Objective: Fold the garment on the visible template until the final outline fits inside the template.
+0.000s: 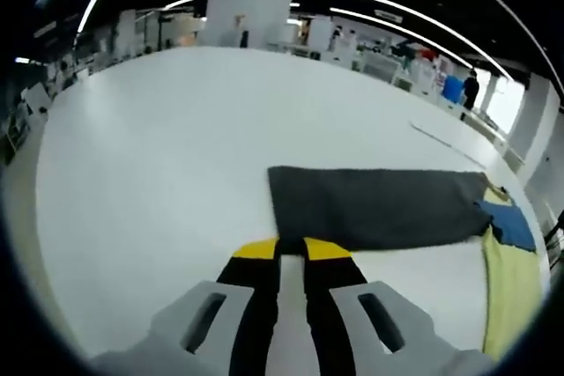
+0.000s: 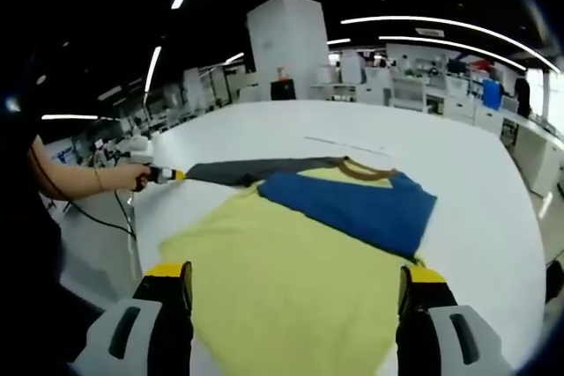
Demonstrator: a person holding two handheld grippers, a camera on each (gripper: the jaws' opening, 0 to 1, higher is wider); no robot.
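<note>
A garment lies flat on the white table [image 2: 476, 182]: yellow body [image 2: 300, 279], blue sleeve [image 2: 352, 204] folded across it, brown collar [image 2: 366, 170], and a long grey sleeve [image 1: 374, 207] stretched out sideways. My left gripper [image 1: 292, 248] has its yellow-tipped jaws close together at the end of the grey sleeve, shut on its edge. In the right gripper view a person's hand holds that left gripper [image 2: 167, 175] at the sleeve's [image 2: 256, 169] far-left end. My right gripper [image 2: 295, 279] hovers over the yellow body, jaws wide apart and open.
A thin line [image 1: 445, 140] runs across the white table [image 1: 176, 147] beyond the garment, also visible as a line [image 2: 344, 143] behind the collar. Pillars, desks and distant people surround the table. A cable [image 2: 106, 217] hangs at the table's left edge.
</note>
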